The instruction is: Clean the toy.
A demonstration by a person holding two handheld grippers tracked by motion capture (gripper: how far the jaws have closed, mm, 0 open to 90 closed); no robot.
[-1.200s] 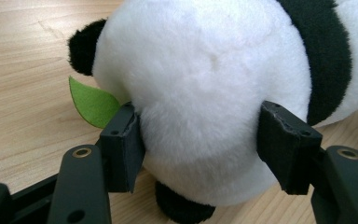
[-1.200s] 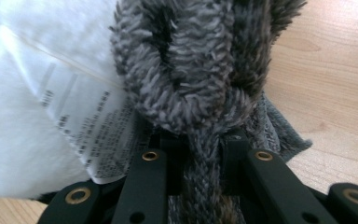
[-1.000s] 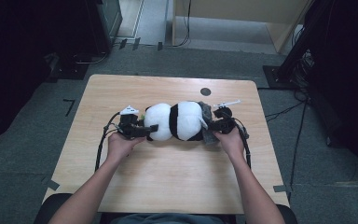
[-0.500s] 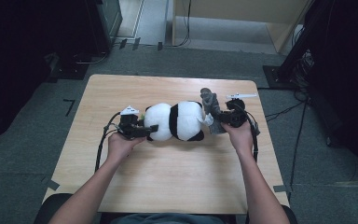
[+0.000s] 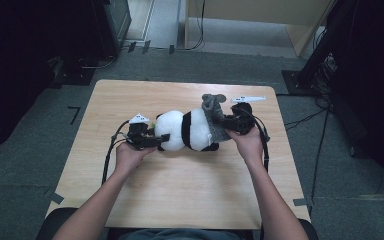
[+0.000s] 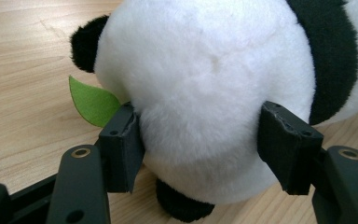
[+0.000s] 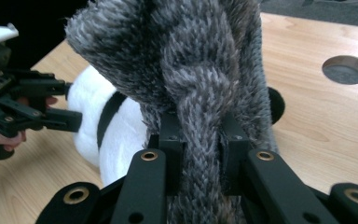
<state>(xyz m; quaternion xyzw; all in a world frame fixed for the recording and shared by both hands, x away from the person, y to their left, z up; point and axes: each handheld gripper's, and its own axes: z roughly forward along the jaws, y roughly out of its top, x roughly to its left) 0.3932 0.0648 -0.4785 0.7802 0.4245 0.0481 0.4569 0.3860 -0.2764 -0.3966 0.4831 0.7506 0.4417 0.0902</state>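
Grey, shaggy fabric [image 7: 200,93] is bunching between the jaws of my right gripper [image 7: 200,154], which are pinching a thick fold of it tight; in the high view that same grey piece [image 5: 213,114] is draping over the panda's far end, its tip sticking up toward twelve o'clock. Under it the plush panda [image 5: 189,131] is lying on its side near the middle of the wooden table [image 5: 130,200], its white head toward nine o'clock and its black band crossing the body. My left gripper [image 6: 200,140] is squeezing the white head, one pad pressing into the fur at each side, so the jaws are standing half spread around the soft bulk. Beside the pad at nine o'clock in the left gripper view a green felt leaf [image 6: 93,100] is poking out from under the head, and a black ear [image 6: 86,49] is showing at ten o'clock. From the high view my left gripper [image 5: 152,139] is lying low on the table at nine o'clock of the toy, while my right gripper [image 5: 227,122] is sitting at three o'clock. Beyond the fabric, in the right gripper view, a round hole [image 7: 346,70] is showing in the tabletop at two o'clock.
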